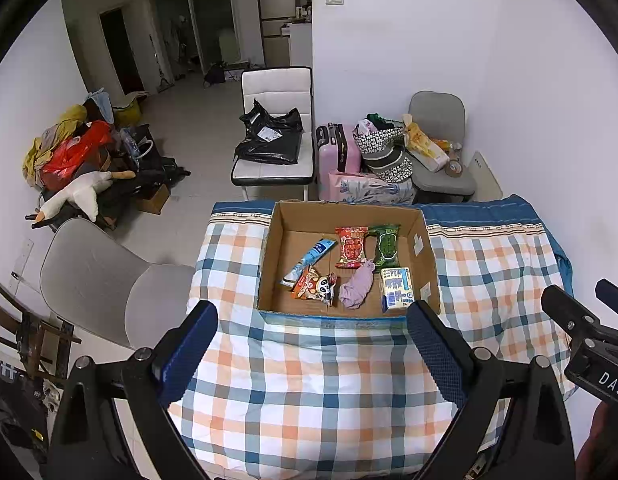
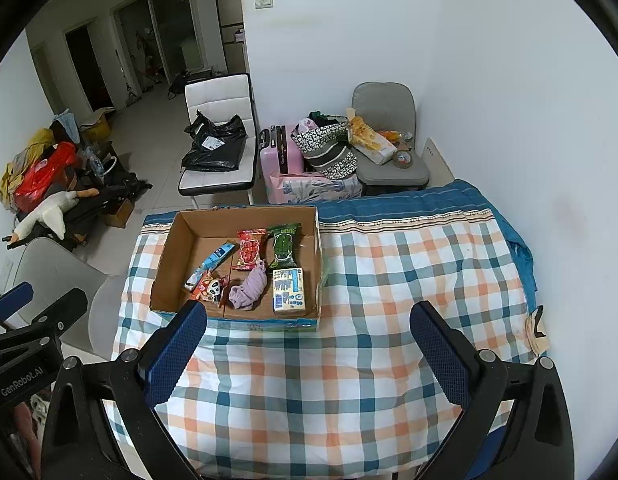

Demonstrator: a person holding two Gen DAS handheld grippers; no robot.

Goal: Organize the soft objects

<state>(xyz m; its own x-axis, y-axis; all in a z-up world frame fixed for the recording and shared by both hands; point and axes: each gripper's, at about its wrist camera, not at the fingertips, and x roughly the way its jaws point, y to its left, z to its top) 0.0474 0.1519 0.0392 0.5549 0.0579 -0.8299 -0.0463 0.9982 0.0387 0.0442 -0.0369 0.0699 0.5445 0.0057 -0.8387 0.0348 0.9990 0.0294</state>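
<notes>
An open cardboard box (image 1: 425, 248) (image 2: 165, 264) stands on the checked cloth (image 1: 309, 380) (image 2: 369, 320). In it lie a blue packet (image 1: 309, 260) (image 2: 211, 262), a red snack pack (image 1: 351, 247) (image 2: 250, 249), a green snack pack (image 1: 385, 244) (image 2: 283, 246), a panda-print packet (image 1: 315, 286) (image 2: 211, 288), a purple sock (image 1: 357, 289) (image 2: 249, 289) and a tissue pack (image 1: 396, 288) (image 2: 289, 291). My left gripper (image 1: 313, 320) is open and empty, above the cloth in front of the box. My right gripper (image 2: 309, 320) is open and empty, right of the box's front.
A grey chair (image 1: 109, 280) stands left of the table. Behind are a white chair with a black bag (image 1: 275, 136), a pink suitcase (image 1: 337, 152) and a grey chair with clutter (image 1: 437, 152). A wall runs along the right. A small object (image 2: 537, 330) lies at the table's right edge.
</notes>
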